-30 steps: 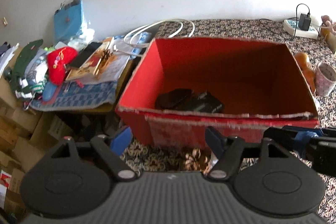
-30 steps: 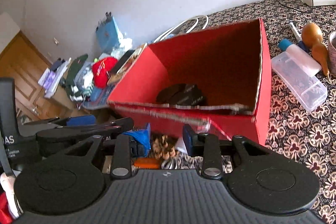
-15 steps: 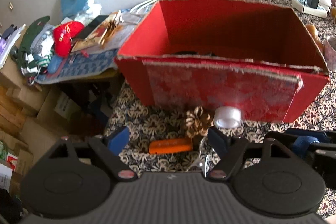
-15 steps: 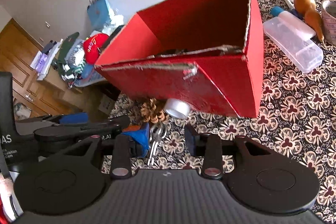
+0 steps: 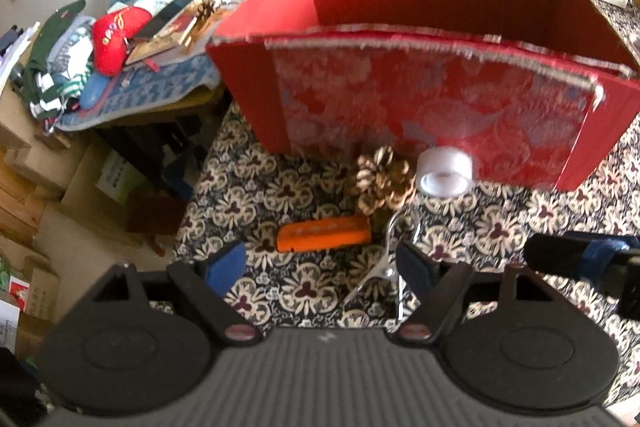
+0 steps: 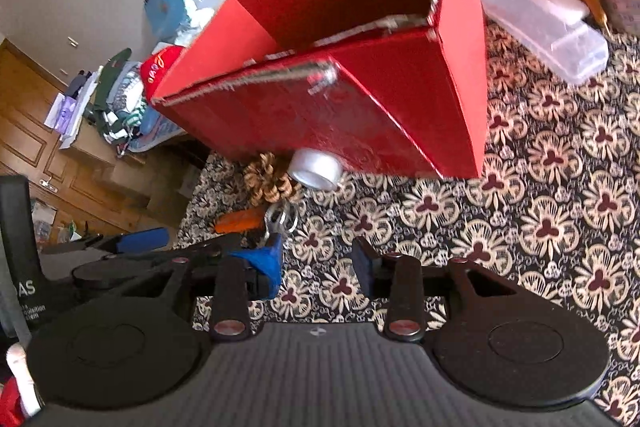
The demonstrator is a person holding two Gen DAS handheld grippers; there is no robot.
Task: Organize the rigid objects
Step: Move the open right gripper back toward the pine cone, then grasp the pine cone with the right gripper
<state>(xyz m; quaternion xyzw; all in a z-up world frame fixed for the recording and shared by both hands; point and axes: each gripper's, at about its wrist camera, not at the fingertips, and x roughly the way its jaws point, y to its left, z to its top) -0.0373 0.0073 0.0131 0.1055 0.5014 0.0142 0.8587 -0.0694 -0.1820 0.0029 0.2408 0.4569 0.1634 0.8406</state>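
We bring both tools down toward the small things lying on the patterned cloth in front of the red cardboard box. Our left tool is spread wide and empty, above the flat orange plastic piece. Our right tool, whose jaws have just been opening, is narrower and also empty. The brown pine cone and clear tape roll sit against the box. We should straddle the orange piece squarely, steering clear of the metal scissors beside it.
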